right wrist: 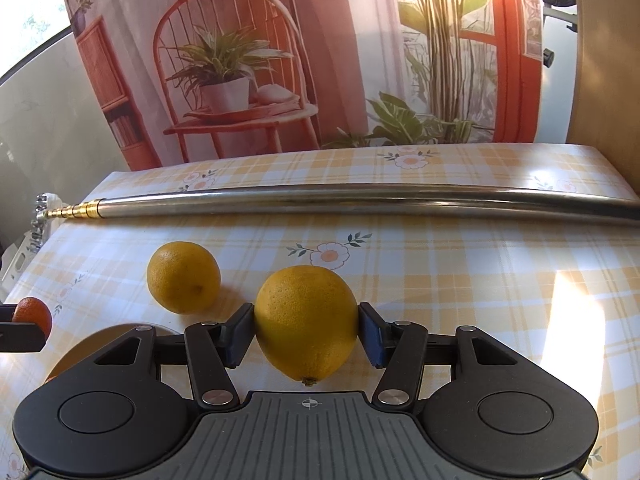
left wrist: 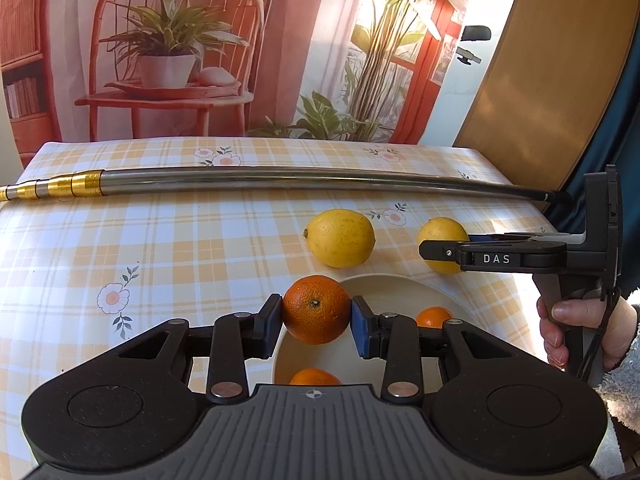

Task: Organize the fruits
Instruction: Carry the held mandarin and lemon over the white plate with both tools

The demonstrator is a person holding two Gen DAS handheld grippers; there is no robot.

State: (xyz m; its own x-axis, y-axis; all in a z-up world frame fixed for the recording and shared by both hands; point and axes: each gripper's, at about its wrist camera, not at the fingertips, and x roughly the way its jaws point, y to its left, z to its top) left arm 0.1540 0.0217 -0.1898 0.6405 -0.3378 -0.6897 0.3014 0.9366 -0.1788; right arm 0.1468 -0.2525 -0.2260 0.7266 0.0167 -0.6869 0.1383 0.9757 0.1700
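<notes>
The left gripper (left wrist: 317, 322) has its two blue pads pressed on the sides of an orange (left wrist: 316, 308). It holds the orange just above the near edge of a pale bowl (left wrist: 384, 292). Two more small oranges (left wrist: 434, 317) already lie in that bowl. The orange is round and firm, with bumpy skin, so the pads should not slip much. It looks light. The pads sit at its widest part, which is the best place to hold a ball shape. Squeezing too hard could bruise it.

The right gripper (right wrist: 306, 334) is closed on a lemon (right wrist: 306, 320), one pad on each side of its fat middle. The stem end points toward the camera. It is hard to tell whether the lemon is lifted or resting on the table. The lemon is bigger and probably heavier than the orange, and its ends get narrow. A hold near an end could let it squirt out, so the middle is right.

A second lemon (right wrist: 184, 278) sits on the checked tablecloth (right wrist: 480, 280) just to the left, not touching anything. A long metal pole (right wrist: 320, 200) lies across the table behind the fruit. A hand (left wrist: 576, 328) holds the right gripper's handle.
</notes>
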